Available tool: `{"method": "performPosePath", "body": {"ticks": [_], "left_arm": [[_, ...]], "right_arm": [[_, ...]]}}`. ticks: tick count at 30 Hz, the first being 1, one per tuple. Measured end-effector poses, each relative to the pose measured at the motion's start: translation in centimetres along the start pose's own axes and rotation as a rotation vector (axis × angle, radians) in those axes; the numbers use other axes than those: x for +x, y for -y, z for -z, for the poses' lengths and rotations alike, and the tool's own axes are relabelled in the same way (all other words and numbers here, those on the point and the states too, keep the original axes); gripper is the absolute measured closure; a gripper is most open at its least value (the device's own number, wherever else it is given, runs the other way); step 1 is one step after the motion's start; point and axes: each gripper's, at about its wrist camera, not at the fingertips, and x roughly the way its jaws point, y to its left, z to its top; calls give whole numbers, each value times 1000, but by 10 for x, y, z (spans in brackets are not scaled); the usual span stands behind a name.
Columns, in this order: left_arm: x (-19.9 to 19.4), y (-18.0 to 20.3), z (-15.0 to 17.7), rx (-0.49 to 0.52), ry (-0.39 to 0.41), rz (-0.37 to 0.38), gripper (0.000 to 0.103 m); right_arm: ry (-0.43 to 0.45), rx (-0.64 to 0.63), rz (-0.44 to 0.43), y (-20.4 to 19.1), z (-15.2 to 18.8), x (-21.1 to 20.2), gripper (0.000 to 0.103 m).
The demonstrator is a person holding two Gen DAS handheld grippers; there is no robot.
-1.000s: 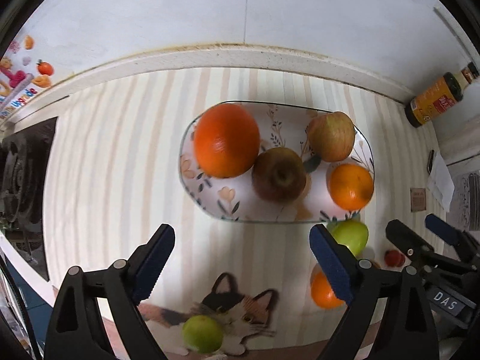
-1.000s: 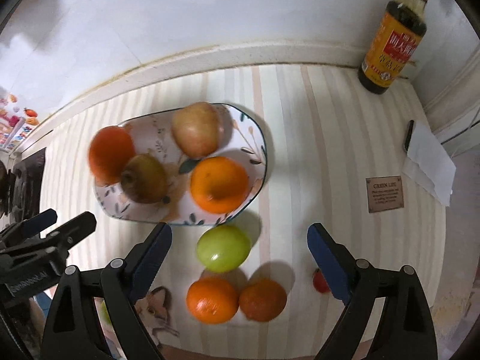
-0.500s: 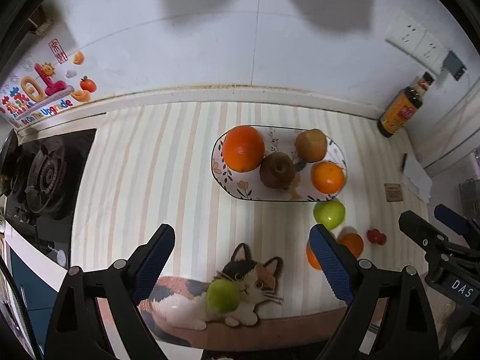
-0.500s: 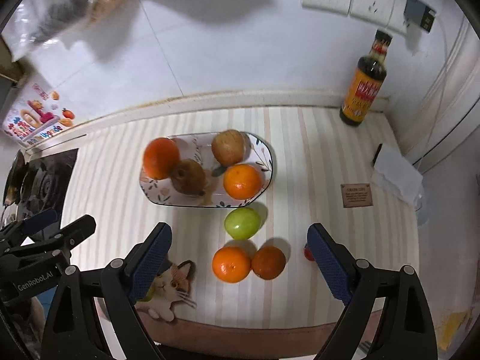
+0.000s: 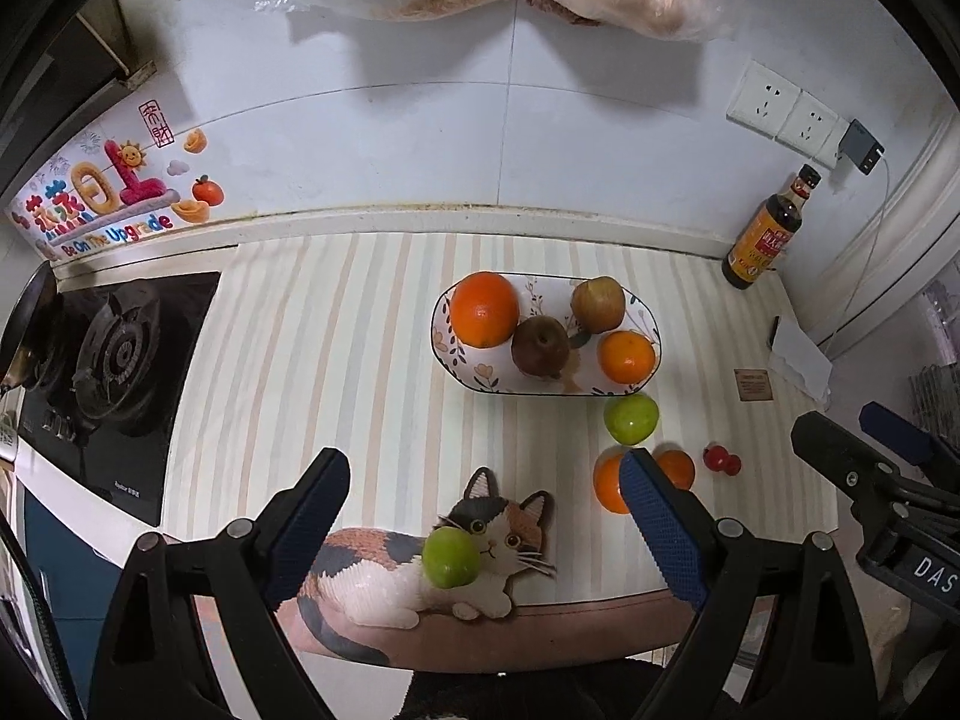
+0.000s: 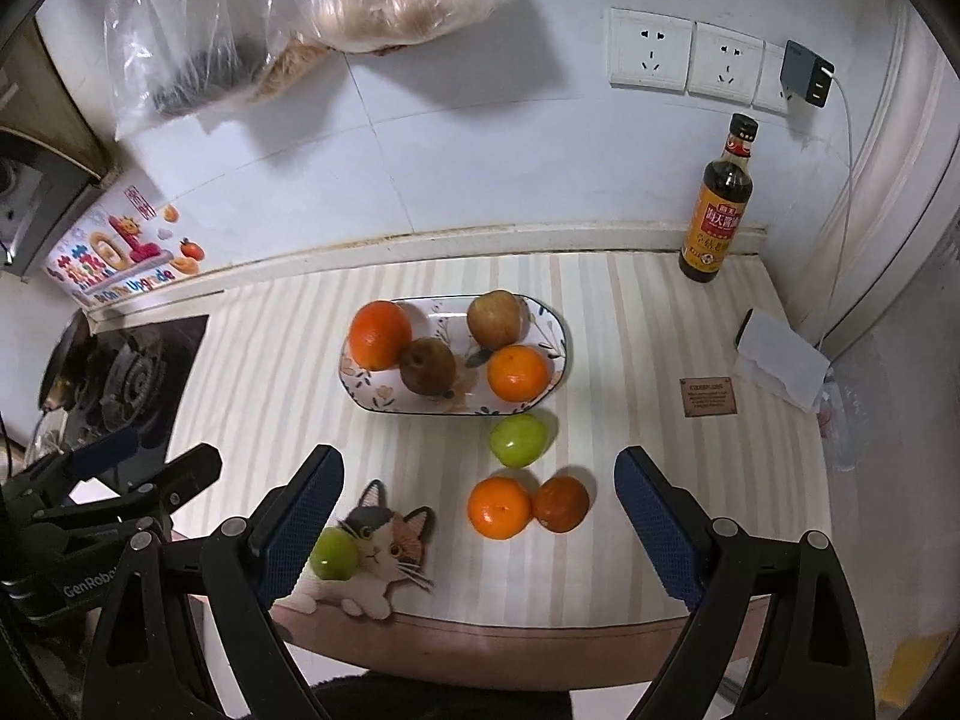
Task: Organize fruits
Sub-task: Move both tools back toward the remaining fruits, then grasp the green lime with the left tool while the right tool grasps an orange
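Note:
A floral oval plate [image 5: 447, 354] [image 6: 555, 324] on the striped counter holds a large orange [image 5: 483, 309], a brown pear [image 5: 540, 348], an apple [image 5: 598, 303] and a small orange [image 5: 626, 356]. In front of it lie a green apple [image 6: 518, 440], two small oranges [image 6: 499, 507] [image 6: 561, 503] and a small red fruit [image 5: 722, 459]. Another green fruit [image 5: 451, 557] [image 6: 332, 553] sits on the cat-picture mat. My left gripper [image 5: 485, 510] and right gripper [image 6: 479, 504] are both open, empty and held high above the counter's front edge.
A gas stove [image 5: 114, 354] is at the left. A soy sauce bottle [image 6: 720, 204] stands at the back right by the wall. A small card [image 6: 708, 397] and white paper [image 6: 780, 360] lie at the right. Plastic bags [image 6: 336, 6] hang on the wall above.
Both grippers have pulled back and up from the plate, so the whole counter now shows. Both stay open and empty. No fruit has moved.

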Motion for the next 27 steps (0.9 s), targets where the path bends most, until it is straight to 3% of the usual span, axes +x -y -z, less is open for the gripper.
{"method": "performPosePath", "body": {"ticks": [3, 5, 8, 11, 15, 20, 24, 25, 26, 27], "left_arm": [[3, -3, 1, -8, -2, 5, 11], [13, -5, 1, -3, -16, -5, 0], [38, -13, 7, -11, -57, -7, 0], [75, -20, 20, -13, -137, -27, 0], [136, -35, 51, -35, -295, -47, 0], [185, -44, 84, -88, -437, -35, 0], [216, -43, 101, -93, -519, -20, 0], [225, -42, 105, -96, -544, -5, 2], [230, -42, 107, -97, -552, -7, 14], [232, -42, 108, -102, -551, 4, 37]], "right_arm": [[-8, 31, -21, 4, 1, 6, 6], [-31, 48, -28, 7, 1, 16, 4], [-88, 71, -44, 18, 4, 47, 4], [-183, 85, -91, 25, 15, 92, 4], [-328, 90, -80, 30, 36, 162, 5], [-387, 0, -32, 18, 54, 212, 15], [-427, -127, 45, 3, 64, 244, 31], [-438, -170, 78, -1, 67, 251, 31], [-425, -208, 106, -4, 68, 254, 31], [-405, -259, 135, -8, 71, 257, 31]]}}
